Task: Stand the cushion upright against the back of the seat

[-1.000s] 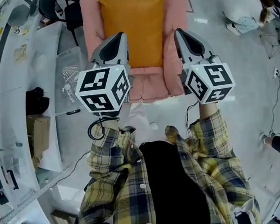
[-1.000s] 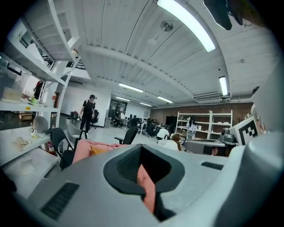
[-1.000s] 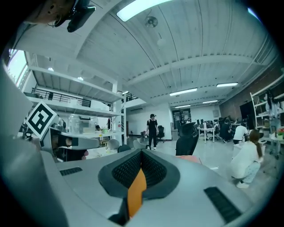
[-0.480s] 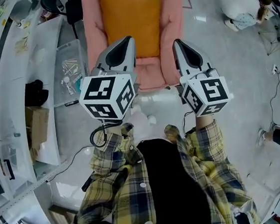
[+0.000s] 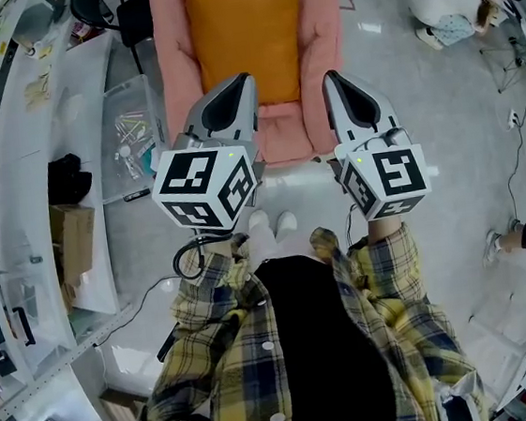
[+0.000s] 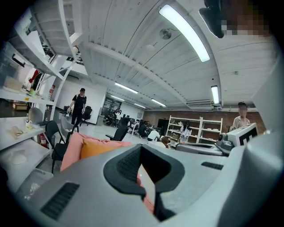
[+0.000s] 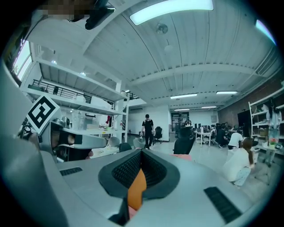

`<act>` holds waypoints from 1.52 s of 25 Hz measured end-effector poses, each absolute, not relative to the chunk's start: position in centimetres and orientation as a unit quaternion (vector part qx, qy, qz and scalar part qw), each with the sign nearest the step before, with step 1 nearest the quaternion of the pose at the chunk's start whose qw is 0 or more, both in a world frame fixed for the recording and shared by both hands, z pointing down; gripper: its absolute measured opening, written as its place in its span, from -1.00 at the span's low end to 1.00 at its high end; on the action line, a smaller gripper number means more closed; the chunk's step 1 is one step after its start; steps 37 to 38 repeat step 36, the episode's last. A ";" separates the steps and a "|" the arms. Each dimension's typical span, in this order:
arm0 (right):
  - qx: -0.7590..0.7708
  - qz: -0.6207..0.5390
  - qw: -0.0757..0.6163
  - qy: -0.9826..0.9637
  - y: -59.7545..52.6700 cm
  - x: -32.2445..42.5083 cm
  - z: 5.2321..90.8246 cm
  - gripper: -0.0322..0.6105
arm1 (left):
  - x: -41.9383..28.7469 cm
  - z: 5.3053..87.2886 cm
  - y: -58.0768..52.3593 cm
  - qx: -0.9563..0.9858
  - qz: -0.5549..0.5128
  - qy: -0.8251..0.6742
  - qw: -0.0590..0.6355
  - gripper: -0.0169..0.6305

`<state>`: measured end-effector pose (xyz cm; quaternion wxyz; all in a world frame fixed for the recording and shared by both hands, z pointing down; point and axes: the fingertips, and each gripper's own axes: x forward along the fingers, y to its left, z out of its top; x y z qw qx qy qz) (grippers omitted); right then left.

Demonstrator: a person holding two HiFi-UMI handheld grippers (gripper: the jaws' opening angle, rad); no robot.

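An orange cushion [image 5: 247,32] rests in a pink armchair [image 5: 176,64] at the top of the head view. In the left gripper view the cushion [image 6: 95,146] rises as high as the chair's pink edge [image 6: 71,148]. My left gripper [image 5: 239,83] is held in front of the chair's left armrest, shut and empty [image 6: 141,147]. On the other side, my right gripper [image 5: 333,82] is held before the right armrest, also shut and empty [image 7: 141,153]. Through its closed jaws a strip of the cushion [image 7: 136,190] shows. Neither gripper touches the cushion or the chair.
White benches run along the left, with a clear box of small parts [image 5: 132,135], a black bundle [image 5: 66,180] and a cardboard box [image 5: 74,250]. A black office chair [image 5: 103,6] stands by the armchair. A person crouches at top right [image 5: 453,13]. Cables lie on the floor at right.
Both grippers have drawn back from the armchair, which has slid up the head view. The holder's feet have come into sight below the chair. Both grippers stayed shut.
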<state>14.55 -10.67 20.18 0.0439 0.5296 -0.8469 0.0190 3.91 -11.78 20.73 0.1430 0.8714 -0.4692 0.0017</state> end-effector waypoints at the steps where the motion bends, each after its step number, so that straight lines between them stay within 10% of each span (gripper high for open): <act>1: 0.530 0.020 0.044 -0.847 -10.6 14.2 20.2 -0.85 | 3.5 20.7 -11.7 0.871 0.002 -0.470 0.143 -0.94; 38: 0.520 0.011 0.048 -0.853 -9.0 9.9 19.3 -0.85 | 2.1 18.6 -11.4 0.908 0.028 -0.410 0.085 -0.94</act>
